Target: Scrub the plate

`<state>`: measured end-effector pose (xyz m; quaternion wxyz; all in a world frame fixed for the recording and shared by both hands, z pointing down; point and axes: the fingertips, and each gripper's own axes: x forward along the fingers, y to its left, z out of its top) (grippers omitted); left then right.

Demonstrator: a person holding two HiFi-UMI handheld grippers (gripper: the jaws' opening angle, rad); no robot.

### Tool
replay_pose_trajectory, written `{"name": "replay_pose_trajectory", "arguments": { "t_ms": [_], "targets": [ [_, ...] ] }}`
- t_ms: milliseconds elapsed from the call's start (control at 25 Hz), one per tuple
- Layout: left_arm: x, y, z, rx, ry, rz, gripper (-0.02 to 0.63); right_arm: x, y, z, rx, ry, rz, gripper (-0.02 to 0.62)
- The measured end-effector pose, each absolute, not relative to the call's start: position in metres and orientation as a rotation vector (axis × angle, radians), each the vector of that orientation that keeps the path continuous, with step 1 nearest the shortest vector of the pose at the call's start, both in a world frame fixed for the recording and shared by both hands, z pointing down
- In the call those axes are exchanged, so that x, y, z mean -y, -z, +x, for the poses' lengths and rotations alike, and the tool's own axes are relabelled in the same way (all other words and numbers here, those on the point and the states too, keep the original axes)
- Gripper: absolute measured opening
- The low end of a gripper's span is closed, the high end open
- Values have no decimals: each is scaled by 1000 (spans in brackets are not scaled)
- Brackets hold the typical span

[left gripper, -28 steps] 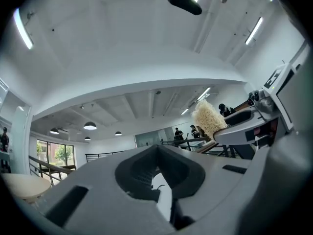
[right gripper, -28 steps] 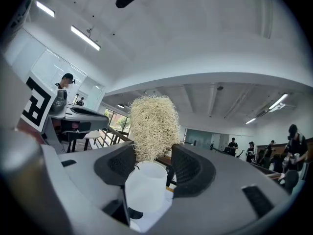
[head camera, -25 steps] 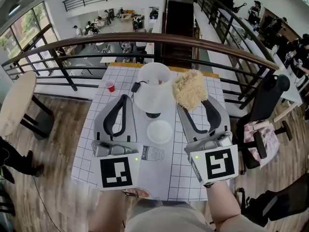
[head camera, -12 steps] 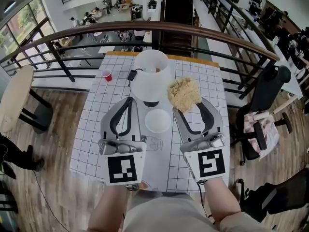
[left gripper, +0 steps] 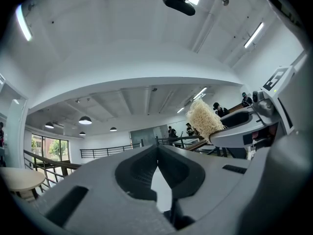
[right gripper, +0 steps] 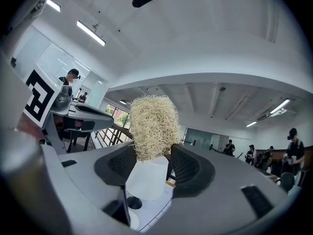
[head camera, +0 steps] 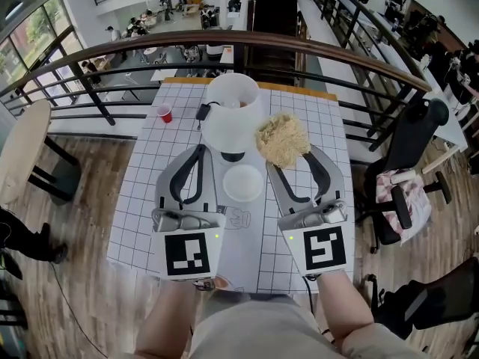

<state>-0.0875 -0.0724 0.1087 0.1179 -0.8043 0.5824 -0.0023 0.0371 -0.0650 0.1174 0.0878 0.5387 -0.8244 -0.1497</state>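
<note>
Your left gripper (head camera: 202, 154) holds the white plate (head camera: 228, 133) raised above the far middle of the gridded table (head camera: 150, 193), jaws pressed together on its near-left rim. At the plate's right edge is the tan loofah scrubber (head camera: 282, 139), pinched between your right gripper's (head camera: 288, 163) jaws. Below, between both grippers, a small white dish (head camera: 243, 183) sits on the table; a red cup (head camera: 165, 114) stands far left.

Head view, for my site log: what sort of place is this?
Probably an upper gallery in an open-plan office: a railing runs behind the gridded table, people sit at desks on the floor below, and an office chair stands at right.
</note>
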Motion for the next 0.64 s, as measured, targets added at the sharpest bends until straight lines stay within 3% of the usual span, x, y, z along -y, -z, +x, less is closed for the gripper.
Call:
{"name": "replay_pose_trajectory", "arguments": {
  "t_ms": [640],
  "targets": [
    [61, -103, -86, -1678, -4, -2376, 14, 60, -110, 37, 2473, 436, 1588, 218]
  ]
}}
